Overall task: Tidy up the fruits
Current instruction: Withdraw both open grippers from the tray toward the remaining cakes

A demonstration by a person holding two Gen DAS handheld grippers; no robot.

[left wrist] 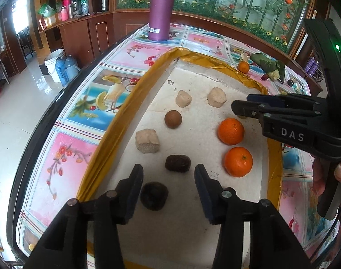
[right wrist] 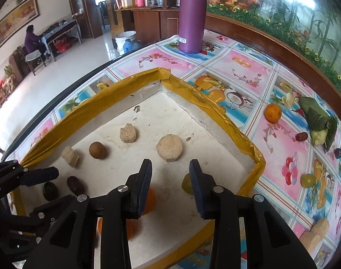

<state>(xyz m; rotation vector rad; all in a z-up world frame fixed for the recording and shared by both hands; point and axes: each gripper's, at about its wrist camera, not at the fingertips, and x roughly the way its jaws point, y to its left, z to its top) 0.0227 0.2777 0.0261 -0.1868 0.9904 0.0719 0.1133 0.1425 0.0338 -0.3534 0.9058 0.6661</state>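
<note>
Two oranges (left wrist: 231, 131) and several dark fruits (left wrist: 177, 163) lie in a yellow-taped white tray (left wrist: 134, 103). The left gripper (left wrist: 169, 176) hangs above them, jaws apart and empty. At three o'clock, the right gripper (right wrist: 170, 170) stands parted too, apparently clear of a green fruit (right wrist: 186, 183).

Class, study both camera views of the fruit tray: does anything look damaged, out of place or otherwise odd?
Yes. The white tray is worn: its floor is chipped near the far corner, and the yellow tape on its rim is wrinkled. Several fruits lie outside it on the tablecloth: an orange, a green grape and a red date.
</note>
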